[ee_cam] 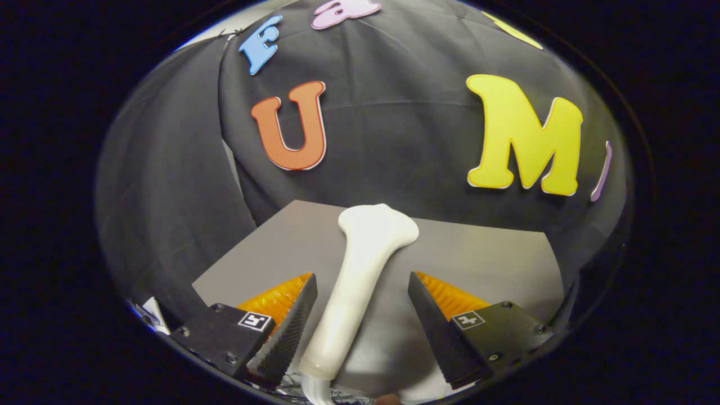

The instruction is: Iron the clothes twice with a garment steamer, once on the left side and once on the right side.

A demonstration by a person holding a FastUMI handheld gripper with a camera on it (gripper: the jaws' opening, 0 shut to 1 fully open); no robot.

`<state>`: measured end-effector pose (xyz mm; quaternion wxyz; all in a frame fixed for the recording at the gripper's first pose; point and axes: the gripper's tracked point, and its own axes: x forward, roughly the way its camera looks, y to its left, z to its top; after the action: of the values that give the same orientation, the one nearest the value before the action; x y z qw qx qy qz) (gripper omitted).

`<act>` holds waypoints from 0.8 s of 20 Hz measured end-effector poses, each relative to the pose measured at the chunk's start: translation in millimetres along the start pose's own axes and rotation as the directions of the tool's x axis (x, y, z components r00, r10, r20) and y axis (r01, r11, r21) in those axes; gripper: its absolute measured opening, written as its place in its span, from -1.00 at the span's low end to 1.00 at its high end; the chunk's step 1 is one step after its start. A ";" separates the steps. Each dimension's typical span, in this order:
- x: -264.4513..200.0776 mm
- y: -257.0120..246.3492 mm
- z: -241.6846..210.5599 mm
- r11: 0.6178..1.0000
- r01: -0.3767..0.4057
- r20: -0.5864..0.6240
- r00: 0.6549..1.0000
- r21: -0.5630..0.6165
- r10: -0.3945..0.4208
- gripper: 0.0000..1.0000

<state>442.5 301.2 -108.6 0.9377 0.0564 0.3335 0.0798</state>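
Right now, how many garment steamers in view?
1. The garment steamer lies on the grey table, handle between the open fingers of the hand-held gripper, head just beyond them. Neither finger presses on it.

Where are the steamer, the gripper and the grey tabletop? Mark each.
steamer (pixel 360 275), gripper view, mid-handle.
gripper (pixel 363 315), gripper view, midway between its open fingertips, on the handle.
grey tabletop (pixel 484 259), gripper view, bare surface.

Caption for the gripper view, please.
Open gripper straddles the white garment steamer lying on the grey table; neither finger visibly presses it.
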 end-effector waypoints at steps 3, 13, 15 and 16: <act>12.1 -0.8 4.7 0.999 0.054 -0.013 0.998 -0.004 -0.054 1.00; 42.7 -11.8 -13.4 0.989 0.150 -0.148 0.978 0.018 -0.146 0.95; 44.4 -12.8 -12.6 0.985 0.172 -0.154 0.973 0.008 -0.169 0.89; 44.5 -12.2 -14.7 0.984 0.177 -0.161 0.972 0.007 -0.174 0.85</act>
<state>468.5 298.3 -149.3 0.9107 0.0303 0.4119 -0.0026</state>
